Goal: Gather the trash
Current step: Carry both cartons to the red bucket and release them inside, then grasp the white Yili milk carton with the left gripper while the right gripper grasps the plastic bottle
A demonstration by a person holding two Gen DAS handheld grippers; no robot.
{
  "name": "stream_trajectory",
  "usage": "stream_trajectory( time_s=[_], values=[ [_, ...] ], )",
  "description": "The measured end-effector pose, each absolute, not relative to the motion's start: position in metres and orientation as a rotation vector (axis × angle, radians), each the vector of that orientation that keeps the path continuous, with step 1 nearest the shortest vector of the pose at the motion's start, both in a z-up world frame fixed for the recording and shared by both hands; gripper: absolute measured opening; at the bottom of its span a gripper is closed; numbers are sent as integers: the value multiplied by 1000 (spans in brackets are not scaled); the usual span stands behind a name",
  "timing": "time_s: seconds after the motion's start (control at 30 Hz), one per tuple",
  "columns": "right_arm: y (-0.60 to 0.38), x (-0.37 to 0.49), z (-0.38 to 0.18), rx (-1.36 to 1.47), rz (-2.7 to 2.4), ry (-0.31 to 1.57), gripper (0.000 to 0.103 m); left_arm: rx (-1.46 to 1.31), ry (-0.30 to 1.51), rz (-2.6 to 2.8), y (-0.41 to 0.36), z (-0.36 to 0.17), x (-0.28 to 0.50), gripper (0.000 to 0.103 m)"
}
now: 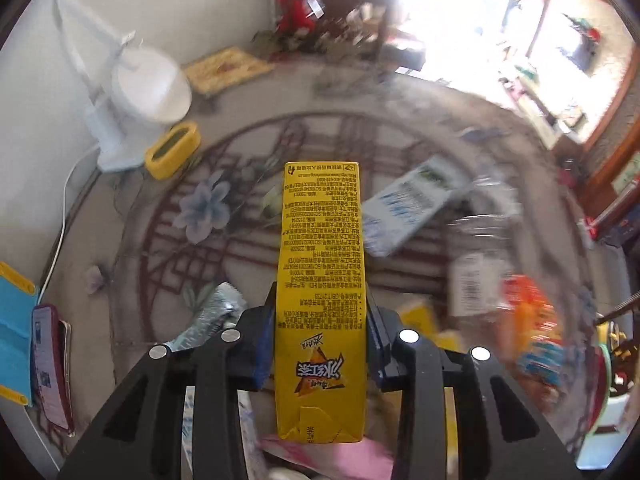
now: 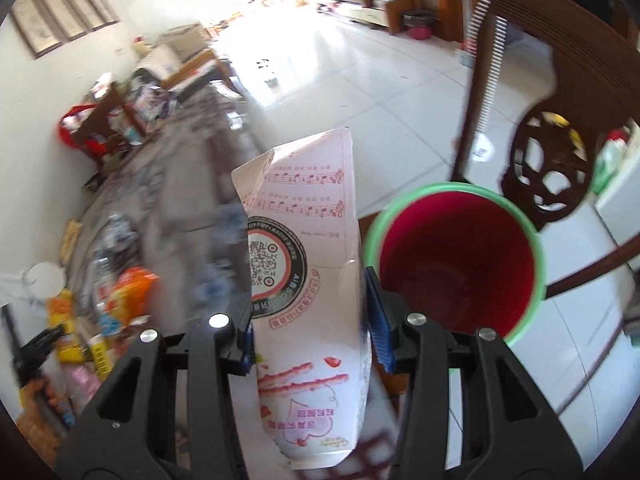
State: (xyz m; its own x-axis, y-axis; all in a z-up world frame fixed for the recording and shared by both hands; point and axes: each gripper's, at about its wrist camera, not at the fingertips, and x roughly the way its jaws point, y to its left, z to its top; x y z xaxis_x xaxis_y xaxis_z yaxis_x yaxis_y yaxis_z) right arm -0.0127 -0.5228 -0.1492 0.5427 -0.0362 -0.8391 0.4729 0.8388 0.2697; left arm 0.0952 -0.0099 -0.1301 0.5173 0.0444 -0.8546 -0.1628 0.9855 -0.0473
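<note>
My left gripper is shut on a tall yellow drink carton and holds it above the patterned table. My right gripper is shut on a crumpled pink and white carton. A red bin with a green rim stands just right of that carton, its mouth open toward me. More trash lies on the table: a white and blue carton, a silver wrapper, and orange packets, blurred.
A white desk fan, a yellow box and a phone sit at the table's left. A dark wooden chair stands behind the bin on a tiled floor. Snack packets pile at the left.
</note>
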Motion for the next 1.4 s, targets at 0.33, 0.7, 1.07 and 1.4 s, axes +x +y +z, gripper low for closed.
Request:
stream_trajectory(
  time_s=[0.33, 0.7, 1.07, 1.4],
  values=[
    [-587, -34, -167, 558, -506, 912, 79, -35, 954, -496, -218, -72, 58, 34],
    [-606, -105, -118, 494, -658, 794, 82, 167, 1041, -1013, -453, -117, 16, 35],
    [-592, -112, -105, 467, -622, 774, 83, 92, 962, -924, -416, -88, 18, 67],
    [-479, -10, -104, 344, -294, 827, 83, -25, 907, -485, -209, -64, 31, 67]
  ],
)
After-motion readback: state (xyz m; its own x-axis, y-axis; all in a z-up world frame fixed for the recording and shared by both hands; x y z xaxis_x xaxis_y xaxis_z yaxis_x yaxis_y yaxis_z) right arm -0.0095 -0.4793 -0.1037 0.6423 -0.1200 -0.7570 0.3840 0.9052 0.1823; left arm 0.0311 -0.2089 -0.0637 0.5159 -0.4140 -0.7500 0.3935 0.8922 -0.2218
